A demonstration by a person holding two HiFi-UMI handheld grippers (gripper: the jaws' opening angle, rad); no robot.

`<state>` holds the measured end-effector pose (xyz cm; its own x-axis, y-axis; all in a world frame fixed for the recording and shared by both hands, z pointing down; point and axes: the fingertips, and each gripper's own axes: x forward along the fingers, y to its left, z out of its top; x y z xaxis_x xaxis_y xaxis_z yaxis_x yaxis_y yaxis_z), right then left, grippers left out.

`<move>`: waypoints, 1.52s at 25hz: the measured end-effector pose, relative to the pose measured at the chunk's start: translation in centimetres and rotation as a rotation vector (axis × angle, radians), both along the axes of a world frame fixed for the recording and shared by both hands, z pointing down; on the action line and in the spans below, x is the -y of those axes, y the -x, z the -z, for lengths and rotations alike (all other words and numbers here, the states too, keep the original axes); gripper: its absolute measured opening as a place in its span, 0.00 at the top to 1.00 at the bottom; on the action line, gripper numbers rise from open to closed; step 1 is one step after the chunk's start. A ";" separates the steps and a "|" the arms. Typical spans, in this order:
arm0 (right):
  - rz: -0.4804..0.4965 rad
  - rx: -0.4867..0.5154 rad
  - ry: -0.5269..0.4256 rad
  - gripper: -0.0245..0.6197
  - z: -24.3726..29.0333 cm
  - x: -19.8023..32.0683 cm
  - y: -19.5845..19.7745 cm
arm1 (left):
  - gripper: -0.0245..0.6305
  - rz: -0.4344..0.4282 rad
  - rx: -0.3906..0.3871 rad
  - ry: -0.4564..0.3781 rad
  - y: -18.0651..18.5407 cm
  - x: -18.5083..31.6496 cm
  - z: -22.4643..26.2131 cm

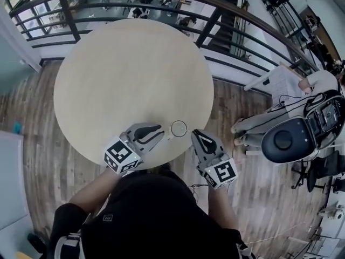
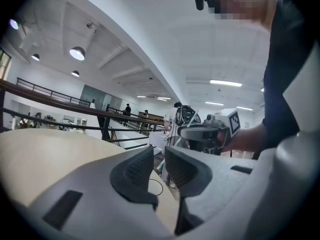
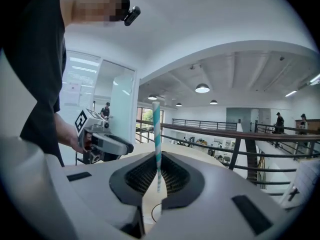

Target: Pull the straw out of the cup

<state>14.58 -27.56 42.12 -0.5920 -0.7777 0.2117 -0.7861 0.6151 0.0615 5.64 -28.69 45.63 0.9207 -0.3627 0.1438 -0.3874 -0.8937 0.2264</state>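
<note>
The right gripper (image 3: 158,160) pinched the striped straw (image 3: 156,134), seemingly light and easily crushed, near its lower end, clear above the cup (image 1: 178,128) beneath; the left gripper (image 2: 159,156) stood narrowly parted, empty.

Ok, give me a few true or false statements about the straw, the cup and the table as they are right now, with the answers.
1. The right gripper is shut on a teal-and-white striped straw. True.
2. The straw lies flat. False: it stands upright between the jaws.
3. The table is square. False: it is round.
4. In the head view, the cup shows between the left gripper and the right gripper. True.
</note>
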 end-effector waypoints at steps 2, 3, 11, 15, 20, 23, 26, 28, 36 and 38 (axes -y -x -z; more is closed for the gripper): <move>0.006 0.018 -0.011 0.90 1.3 -0.3 -0.8 | 0.85 0.031 -0.007 -0.016 -0.3 0.4 1.1; 0.013 0.031 -0.018 0.90 1.9 -0.4 -1.1 | 0.85 0.049 -0.014 -0.024 -0.4 0.5 1.7; 0.082 0.153 -0.067 0.90 6.7 -2.4 -2.9 | 0.85 0.091 -0.006 -0.110 -2.3 -0.5 6.0; 0.112 0.205 -0.089 0.90 8.6 -3.3 -4.1 | 0.85 0.121 -0.015 -0.130 -3.2 -1.1 8.0; 0.162 0.194 -0.128 0.90 9.9 -4.7 -4.3 | 0.85 0.110 -0.011 -0.151 -4.9 -2.4 9.9; 0.175 0.187 -0.130 0.90 10.2 -5.1 -4.0 | 0.85 0.104 0.008 -0.175 -5.2 -2.8 10.6; 0.191 0.181 -0.130 0.90 10.2 -5.5 -3.8 | 0.85 0.113 0.015 -0.189 -5.0 -2.8 10.9; 0.186 0.184 -0.131 0.90 10.3 -5.7 -3.8 | 0.85 0.121 0.010 -0.187 -4.8 -3.0 11.0; 0.165 0.209 -0.148 0.90 11.2 -5.7 -4.8 | 0.85 0.144 0.020 -0.182 -4.6 -3.5 11.2; 0.164 0.219 -0.145 0.90 11.4 -5.8 -4.7 | 0.85 0.149 0.025 -0.182 -4.6 -3.6 11.2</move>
<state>19.30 -21.76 30.75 -0.7316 -0.6805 -0.0406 -0.6810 0.7323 -0.0019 10.27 -25.12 34.41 0.8518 -0.5167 0.0858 -0.5219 -0.8512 0.0555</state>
